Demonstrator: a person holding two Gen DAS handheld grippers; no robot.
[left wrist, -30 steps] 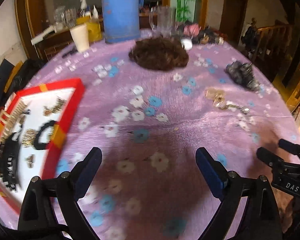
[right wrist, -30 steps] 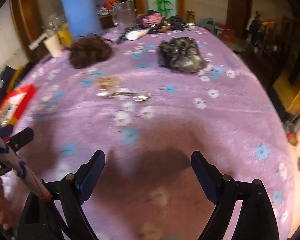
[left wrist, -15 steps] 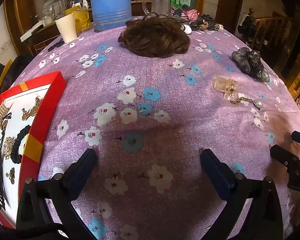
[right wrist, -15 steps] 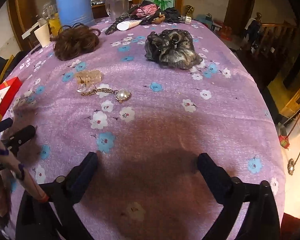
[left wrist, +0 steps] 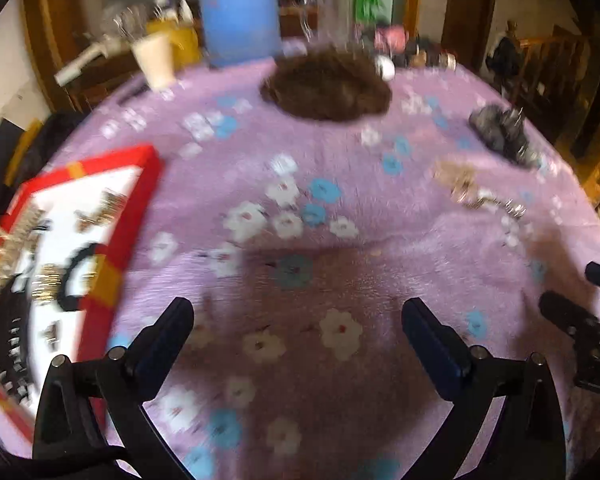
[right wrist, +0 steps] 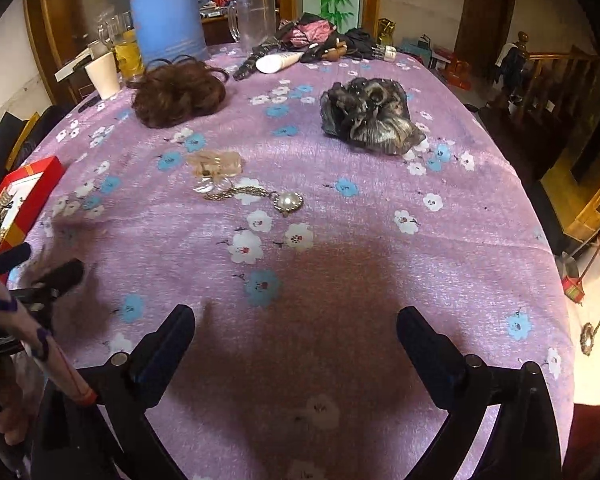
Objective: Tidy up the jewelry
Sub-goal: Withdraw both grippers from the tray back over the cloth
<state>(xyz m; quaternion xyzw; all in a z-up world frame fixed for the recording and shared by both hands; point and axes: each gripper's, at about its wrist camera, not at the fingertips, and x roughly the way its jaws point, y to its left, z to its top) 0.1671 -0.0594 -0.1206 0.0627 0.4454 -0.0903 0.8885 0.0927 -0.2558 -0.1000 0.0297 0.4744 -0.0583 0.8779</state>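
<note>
Purple floral tablecloth [right wrist: 380,240] fills both views. Your left gripper [left wrist: 298,318] and right gripper [right wrist: 294,320] stay spread wide, empty. Pearl pendant necklace [right wrist: 288,202] lies mid-table beside a clear hair clip [right wrist: 216,164]. Left view, sharp before, now blurs; red jewelry tray [left wrist: 140,184] reads larger.

A purple flowered cloth is covering the surface [right wrist: 380,240]. A pearl pendant on a chain [right wrist: 287,202] and a clear hair clip [right wrist: 216,164] are lying mid-frame, a brown hairpiece [right wrist: 178,94] upper left, a grey hairpiece [right wrist: 370,116] upper right. A red tray [left wrist: 140,216] is sitting at the left edge, and a blue jug [right wrist: 164,12] is standing at the top.
</note>
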